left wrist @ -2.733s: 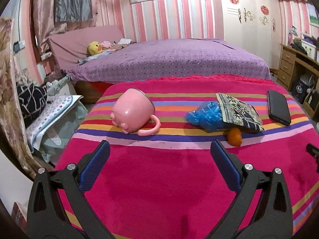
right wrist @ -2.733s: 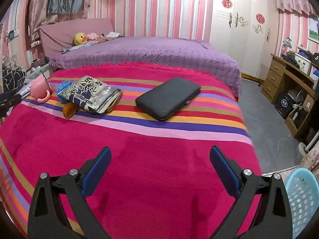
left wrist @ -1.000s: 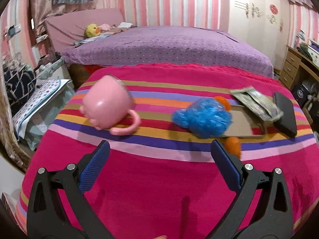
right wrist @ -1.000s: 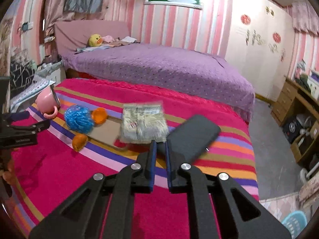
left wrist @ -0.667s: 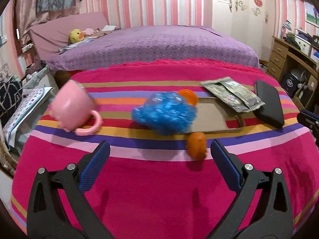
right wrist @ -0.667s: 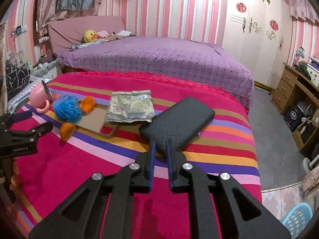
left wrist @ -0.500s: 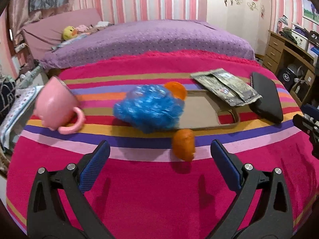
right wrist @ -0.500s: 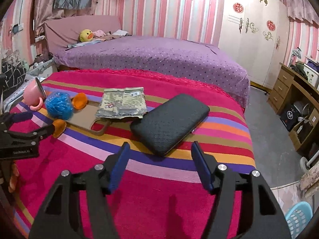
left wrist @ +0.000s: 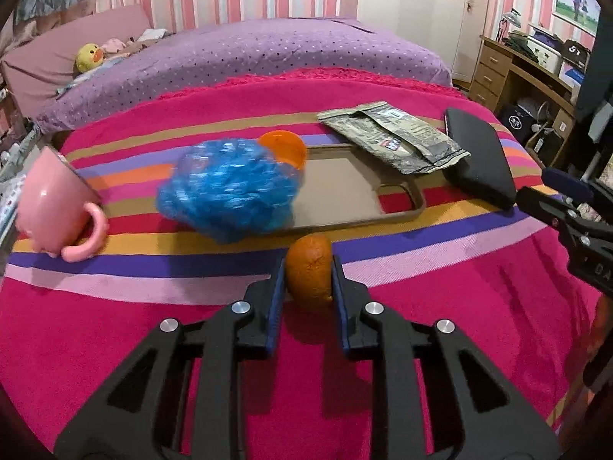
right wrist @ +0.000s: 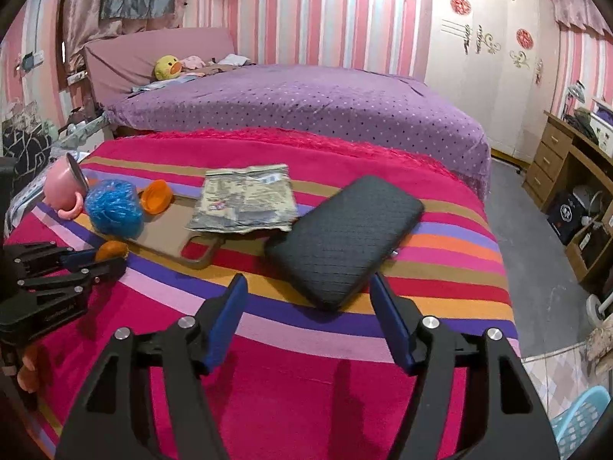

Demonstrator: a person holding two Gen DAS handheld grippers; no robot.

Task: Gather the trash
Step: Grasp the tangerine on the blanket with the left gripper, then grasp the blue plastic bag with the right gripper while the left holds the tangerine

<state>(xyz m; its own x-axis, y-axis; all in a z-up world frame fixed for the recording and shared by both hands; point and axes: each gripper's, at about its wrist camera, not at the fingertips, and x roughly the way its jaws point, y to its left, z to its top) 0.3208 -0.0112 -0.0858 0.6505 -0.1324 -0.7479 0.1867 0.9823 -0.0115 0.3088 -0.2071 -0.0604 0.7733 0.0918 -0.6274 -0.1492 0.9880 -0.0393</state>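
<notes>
On the striped pink blanket, a piece of orange peel is caught between the closing jaws of the left gripper, just in front of the blue plastic bag and the brown tray. The right gripper is held with its jaws apart and nothing between them, just short of the black case. A crumpled wrapper is seen lying across the tray's far end, beside that case.

A: The blanket is magenta with purple, pink, orange stripes?
B: Yes. At its eleven o'clock lies a blue bag; at nine, a pink mug. The bedspread is dotted purple.
</notes>
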